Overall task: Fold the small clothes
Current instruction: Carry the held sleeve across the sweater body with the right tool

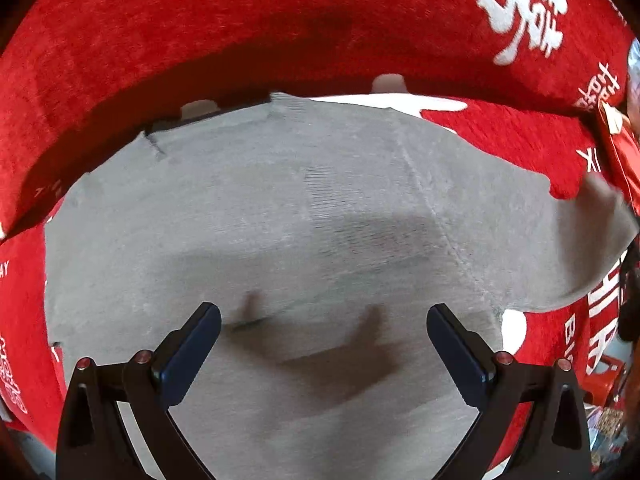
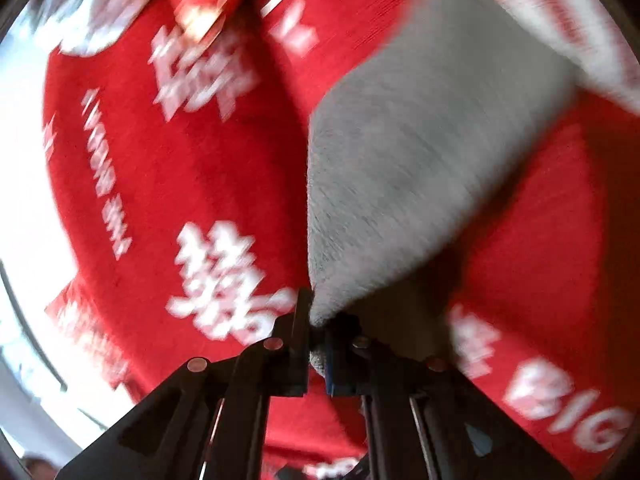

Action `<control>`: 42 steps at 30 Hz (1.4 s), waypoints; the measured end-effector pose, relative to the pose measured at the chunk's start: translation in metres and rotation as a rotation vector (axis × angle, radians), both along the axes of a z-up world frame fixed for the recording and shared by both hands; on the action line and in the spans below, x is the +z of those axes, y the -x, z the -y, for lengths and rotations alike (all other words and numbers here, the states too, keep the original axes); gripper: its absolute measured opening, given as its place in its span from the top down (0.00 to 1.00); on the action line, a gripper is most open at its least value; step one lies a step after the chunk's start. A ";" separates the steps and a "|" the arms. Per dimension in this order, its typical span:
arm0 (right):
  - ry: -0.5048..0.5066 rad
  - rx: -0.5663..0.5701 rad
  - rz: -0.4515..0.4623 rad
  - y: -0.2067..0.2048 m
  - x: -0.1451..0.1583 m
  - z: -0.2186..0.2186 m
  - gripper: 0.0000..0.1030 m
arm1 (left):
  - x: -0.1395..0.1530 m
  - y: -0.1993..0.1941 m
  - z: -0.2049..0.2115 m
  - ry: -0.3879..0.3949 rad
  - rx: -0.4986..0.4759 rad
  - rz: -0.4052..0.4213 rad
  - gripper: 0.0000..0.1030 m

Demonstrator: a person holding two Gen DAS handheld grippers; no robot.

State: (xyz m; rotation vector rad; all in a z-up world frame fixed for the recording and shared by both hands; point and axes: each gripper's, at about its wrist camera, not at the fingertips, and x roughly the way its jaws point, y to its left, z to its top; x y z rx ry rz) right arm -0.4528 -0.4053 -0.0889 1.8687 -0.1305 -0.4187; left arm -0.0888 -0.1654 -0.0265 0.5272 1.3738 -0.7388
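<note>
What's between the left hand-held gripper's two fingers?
Only bare gray garment under the open left hand-held gripper, with its shadow on the fabric. Left wrist view shows it.

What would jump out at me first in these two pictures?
A grey knitted garment fills the middle of the left view, lying on a bright red cloth printed with big white characters. The left gripper hangs above it, fingers wide apart. In the blurred right view, the right gripper pinches one end of the grey knit, pulled out to a point.
</note>
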 end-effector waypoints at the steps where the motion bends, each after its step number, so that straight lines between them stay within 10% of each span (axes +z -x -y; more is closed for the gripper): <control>1: 0.036 0.044 0.017 -0.016 0.010 0.003 0.95 | 0.002 -0.004 -0.006 0.006 0.012 0.004 0.00; 10: 0.324 0.542 0.055 -0.209 0.083 -0.037 0.95 | 0.007 -0.044 -0.075 0.007 0.143 0.031 0.00; 17: 0.372 0.928 -0.161 -0.337 0.051 -0.129 0.94 | 0.003 -0.088 -0.150 -0.015 0.294 0.053 0.00; 22: 0.348 1.037 -0.396 -0.366 0.018 -0.163 0.91 | -0.001 -0.106 -0.191 -0.013 0.351 0.053 0.00; 30: 0.291 0.832 -0.457 -0.362 0.028 -0.143 0.87 | 0.002 -0.121 -0.232 0.009 0.430 0.046 0.00; 42: 0.882 1.425 -0.594 -0.449 0.062 -0.271 0.88 | 0.009 -0.156 -0.287 0.058 0.531 0.030 0.00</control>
